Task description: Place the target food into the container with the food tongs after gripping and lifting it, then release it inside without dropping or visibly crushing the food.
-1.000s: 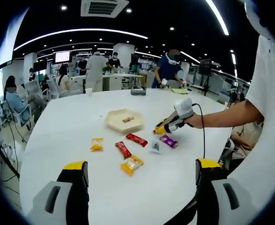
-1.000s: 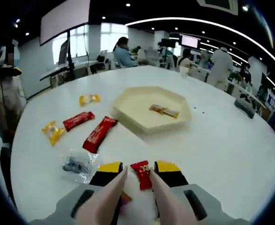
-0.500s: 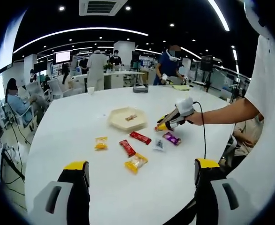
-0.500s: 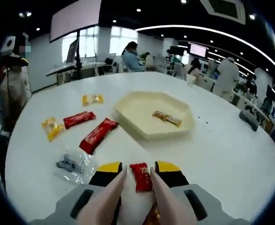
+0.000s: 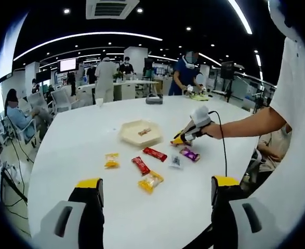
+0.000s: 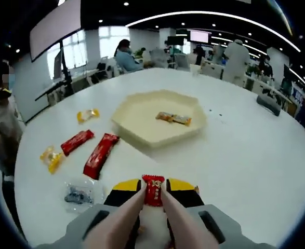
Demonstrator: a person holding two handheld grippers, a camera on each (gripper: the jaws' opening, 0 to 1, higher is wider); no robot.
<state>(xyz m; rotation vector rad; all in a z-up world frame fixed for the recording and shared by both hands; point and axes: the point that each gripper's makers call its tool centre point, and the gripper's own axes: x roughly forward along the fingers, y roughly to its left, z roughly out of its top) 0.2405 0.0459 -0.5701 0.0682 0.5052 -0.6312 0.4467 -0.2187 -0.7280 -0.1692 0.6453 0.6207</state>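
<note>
Now right claw (image 6: 153, 193) grips red packet (image 6: 153, 190) over white table (image 6: 246, 150); left claw (image 5: 153, 188) wide.

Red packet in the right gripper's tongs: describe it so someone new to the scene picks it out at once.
Start at the cream hexagonal tray on the white round table, then come straight toward the camera to the right gripper. The small red packet is pinched upright between its pink tongs. The two long red bars lie flat on the table farther left; this one is shorter and held.
</note>
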